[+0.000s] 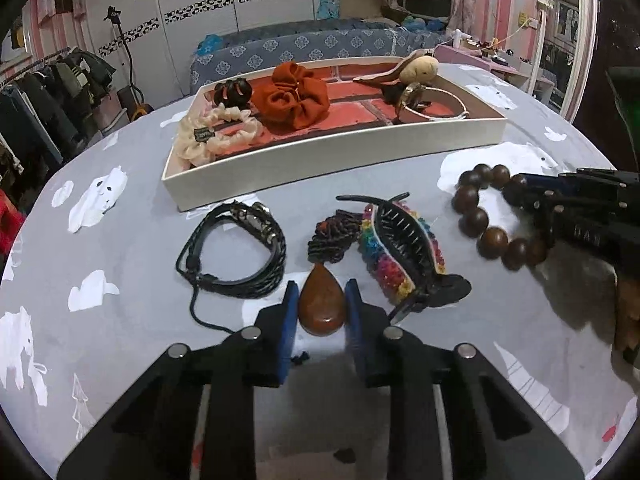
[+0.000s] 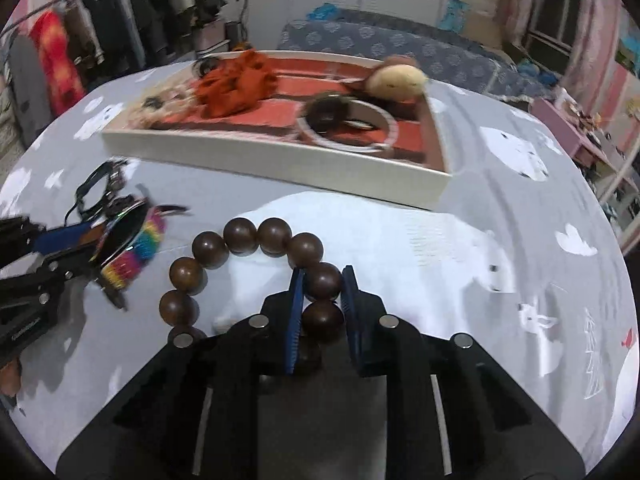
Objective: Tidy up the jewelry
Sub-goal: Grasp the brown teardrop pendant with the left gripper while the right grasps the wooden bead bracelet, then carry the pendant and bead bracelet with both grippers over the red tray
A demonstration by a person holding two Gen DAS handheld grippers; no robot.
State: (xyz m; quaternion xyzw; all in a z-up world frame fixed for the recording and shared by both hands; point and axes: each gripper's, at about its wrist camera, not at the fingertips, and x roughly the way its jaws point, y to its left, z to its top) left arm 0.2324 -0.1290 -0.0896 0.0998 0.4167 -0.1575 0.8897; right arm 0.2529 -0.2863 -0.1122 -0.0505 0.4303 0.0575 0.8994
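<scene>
On the tabletop (image 1: 132,232) just short of the tray's (image 1: 320,160) near wall, the left gripper (image 1: 322,300) pinches the teardrop pendant (image 1: 322,306) and the right gripper (image 2: 322,292) clamps the wooden bead bracelet (image 2: 256,264), seemingly both ready to lift into that tray of sorted pieces.

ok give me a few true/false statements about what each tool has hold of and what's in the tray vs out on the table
1. The left tool is shut on the teardrop pendant. True.
2. The right tool grips the rainbow hair clip. False: it is shut on the wooden bead bracelet; the rainbow hair clip lies untouched on the table.
3. The orange scrunchie sits inside the tray. True.
4. The black braided bracelet is in the tray. False: it lies on the table, in front of the tray.
5. The bead bracelet's beads are white. False: they are dark brown.
</scene>
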